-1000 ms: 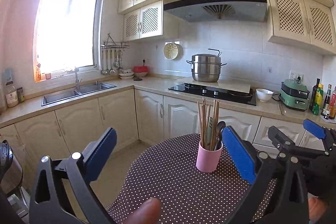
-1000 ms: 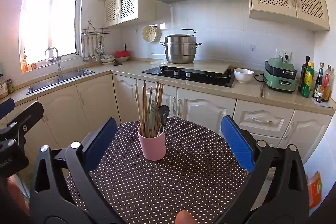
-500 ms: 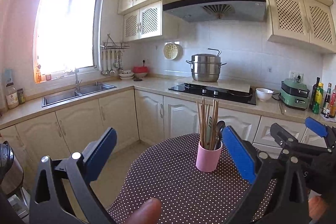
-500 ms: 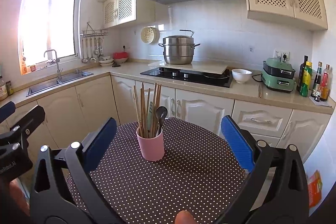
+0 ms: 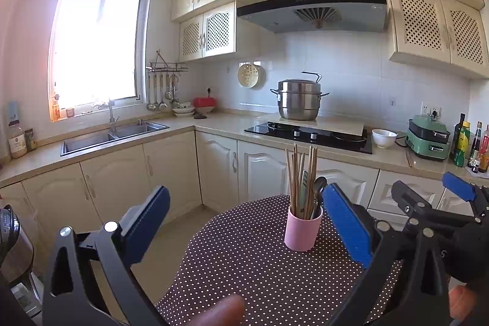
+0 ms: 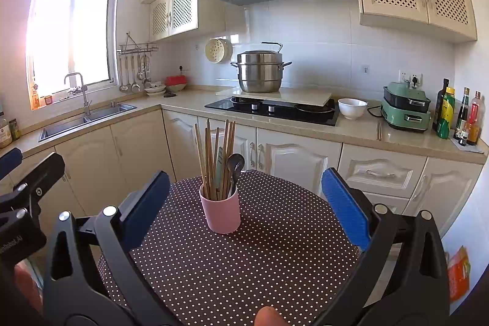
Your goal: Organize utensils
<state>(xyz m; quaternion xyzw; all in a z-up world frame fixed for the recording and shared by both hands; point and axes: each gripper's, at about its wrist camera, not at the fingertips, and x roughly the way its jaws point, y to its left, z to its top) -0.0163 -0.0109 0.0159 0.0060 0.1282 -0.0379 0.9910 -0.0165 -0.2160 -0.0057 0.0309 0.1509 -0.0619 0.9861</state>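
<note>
A pink cup stands upright on a round table with a dark polka-dot cloth. Several wooden chopsticks, a dark spoon and a pale green utensil stick up out of it. My left gripper hovers open above the table's left side, the cup just inside its right finger. My right gripper is open too, held above the near half of the table with the cup between its blue pads but farther away. Neither holds anything. Each gripper shows at the edge of the other's view.
Cream kitchen cabinets and a counter run behind the table. On the counter are a sink, a black hob with a steel pot, a white bowl, a green appliance and bottles. Ladles hang by the window.
The right gripper has drifted slightly right and nearer, so the cup sits a bit more to the left in its view. The left gripper has barely moved. Both stay open.
</note>
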